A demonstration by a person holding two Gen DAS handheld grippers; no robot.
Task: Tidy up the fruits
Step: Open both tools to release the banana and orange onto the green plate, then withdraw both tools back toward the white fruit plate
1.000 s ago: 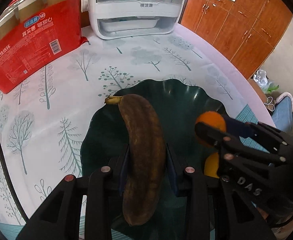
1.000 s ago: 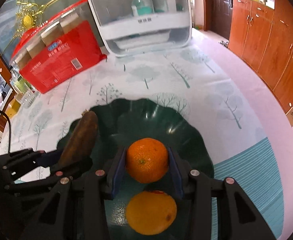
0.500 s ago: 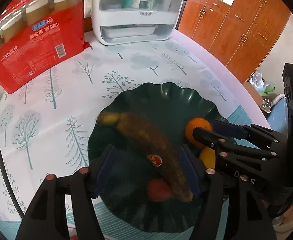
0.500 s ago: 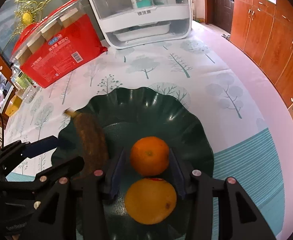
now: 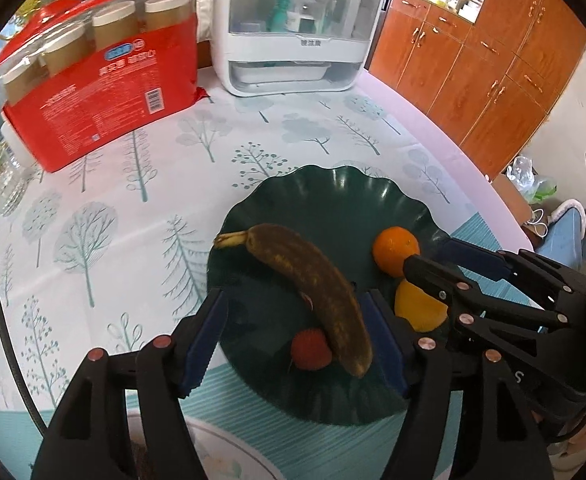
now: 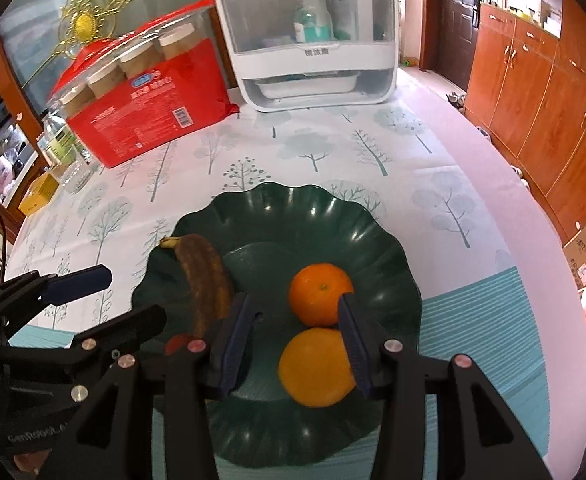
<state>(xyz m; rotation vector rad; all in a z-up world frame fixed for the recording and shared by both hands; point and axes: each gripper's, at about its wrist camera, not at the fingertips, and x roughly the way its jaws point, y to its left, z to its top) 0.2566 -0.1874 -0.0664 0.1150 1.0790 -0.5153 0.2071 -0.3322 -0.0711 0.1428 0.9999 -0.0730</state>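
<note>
Four fruits now lie in the dark green scalloped plate point(image 5: 345, 184). We have just let go of two of them: a second ago the left tongs point(image 5: 297, 332) pinched the overripe brown banana point(image 5: 313, 284) and the right tongs point(image 6: 293, 344) pinched the small orange point(image 6: 320, 294). Both sets of tongs are now spread wide and empty.

The banana rests slantwise across the plate's left half, stem toward the far rim. A small red fruit point(image 5: 310, 349) lies touching its near end. On the right side, the small orange sits against a larger yellow-orange fruit point(image 6: 317, 366) nearer to us.

We judge the placing step done, and possibly the whole task, since no loose fruit shows on the tree-print worktop point(image 5: 105, 208).

Our left tongs hover low over the plate's near edge, fingers straddling the banana's near end without touching. Our right tongs hover beside them, fingers flanking the two round fruits.
</note>
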